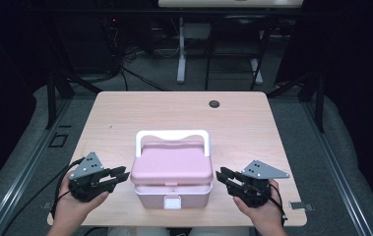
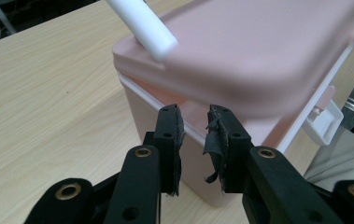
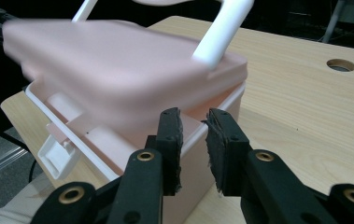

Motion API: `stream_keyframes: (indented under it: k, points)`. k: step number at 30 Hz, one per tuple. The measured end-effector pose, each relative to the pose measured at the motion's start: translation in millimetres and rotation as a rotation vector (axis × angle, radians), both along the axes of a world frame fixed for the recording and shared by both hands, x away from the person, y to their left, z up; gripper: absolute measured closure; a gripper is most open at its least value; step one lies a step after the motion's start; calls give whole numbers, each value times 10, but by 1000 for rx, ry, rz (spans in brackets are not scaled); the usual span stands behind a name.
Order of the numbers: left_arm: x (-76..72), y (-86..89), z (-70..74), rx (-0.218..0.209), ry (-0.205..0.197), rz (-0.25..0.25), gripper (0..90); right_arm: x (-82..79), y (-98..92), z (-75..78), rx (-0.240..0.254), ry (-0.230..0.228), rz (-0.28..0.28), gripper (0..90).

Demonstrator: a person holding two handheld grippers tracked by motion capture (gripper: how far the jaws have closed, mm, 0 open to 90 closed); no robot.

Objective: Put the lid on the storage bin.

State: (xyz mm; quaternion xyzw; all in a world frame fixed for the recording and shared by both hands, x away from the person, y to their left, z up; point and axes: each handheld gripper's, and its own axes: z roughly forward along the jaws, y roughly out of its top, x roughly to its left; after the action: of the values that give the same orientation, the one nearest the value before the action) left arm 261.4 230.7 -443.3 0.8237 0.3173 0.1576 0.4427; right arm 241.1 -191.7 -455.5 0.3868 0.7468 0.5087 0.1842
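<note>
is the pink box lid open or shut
Partly open: in both gripper views the lid tilts above the pink box rim, leaving a gap.

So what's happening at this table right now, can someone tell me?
A person holds a gripper in each hand on either side of a pink storage box with a white handle, standing on a wooden table. The left gripper and right gripper point inward at the box's two ends, jaws slightly apart with nothing between them. In both gripper views the pink lid looks blurred and tilted above the base.
</note>
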Motion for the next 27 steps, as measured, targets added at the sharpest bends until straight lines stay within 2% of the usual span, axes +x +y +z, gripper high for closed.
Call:
stream_keyframes:
  k: [9, 16, 23, 27]
  points:
    - [78, 68, -27, -2, 13, 35, 658, 64, -17, -26, -7, 15, -15, 716]
    - [204, 89, 1, -6, 2, 72, 572, 223, -20, -19, -6, 23, -43, 639]
    - [445, 102, 12, -16, 21, 106, 554, 456, -20, 23, -5, 17, -77, 590]
    - [591, 131, -2, -31, 35, 129, 551, 610, -61, -14, -17, 23, -115, 577]
